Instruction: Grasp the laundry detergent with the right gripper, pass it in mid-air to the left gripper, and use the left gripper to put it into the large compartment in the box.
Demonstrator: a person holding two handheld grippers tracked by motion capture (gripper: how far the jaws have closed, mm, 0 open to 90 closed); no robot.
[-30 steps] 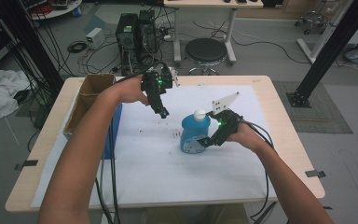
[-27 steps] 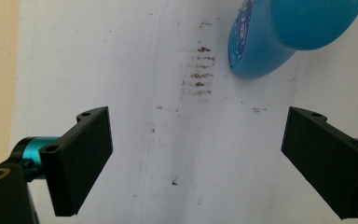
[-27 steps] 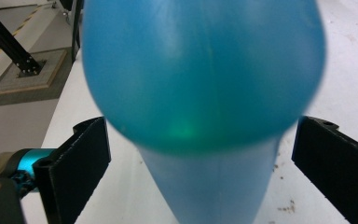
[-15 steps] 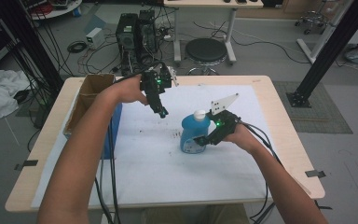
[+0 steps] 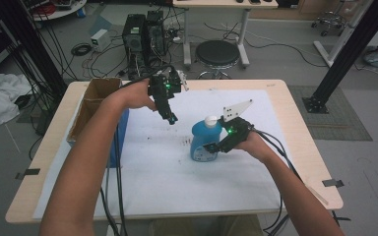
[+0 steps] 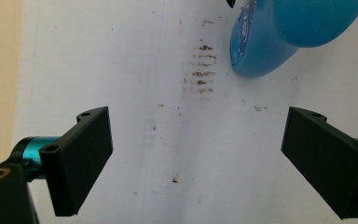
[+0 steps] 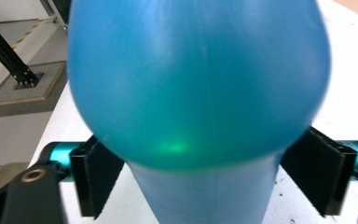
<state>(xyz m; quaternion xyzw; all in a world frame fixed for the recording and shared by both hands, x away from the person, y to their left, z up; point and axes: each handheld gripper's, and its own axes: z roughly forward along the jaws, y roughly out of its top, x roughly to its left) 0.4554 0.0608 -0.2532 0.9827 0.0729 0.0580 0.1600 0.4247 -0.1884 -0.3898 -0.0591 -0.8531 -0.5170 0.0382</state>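
Blue plastic marks the bottle (image 5: 205, 141) in the high view: it stands upright with a white cap (image 5: 210, 120) near the middle of the tabletop (image 5: 295, 128), on the white sheet (image 5: 167, 167) that covers most of it. At the bottle's right side sits the right gripper (image 5: 215, 147), its fingers reaching around the lower body, a grey three-cornered plate (image 5: 236, 108) above it. Raised above the sheet, up and to the left of the bottle and well apart from it, the left gripper (image 5: 171, 118) points downward. A cardboard box (image 5: 94, 101) rests at the left edge of the tabletop.

From the left gripper view, the two black fingers (image 6: 81, 163) stand wide apart with only the stained white sheet (image 6: 186, 154) between them; they hold nothing. The bottle's blue base (image 6: 261, 53) lies at the upper right, clear of both fingers.

From the right gripper view, the bottle (image 7: 198, 84) sits just in front of the camera, its narrower lower part between the two fingers (image 7: 95, 179). These fingers have just been closing around the bottle. The left one lies right against the blue wall, while the right one sits at the bottle's edge; whether both pads already press on it I cannot tell, since the bulging body hides the contact
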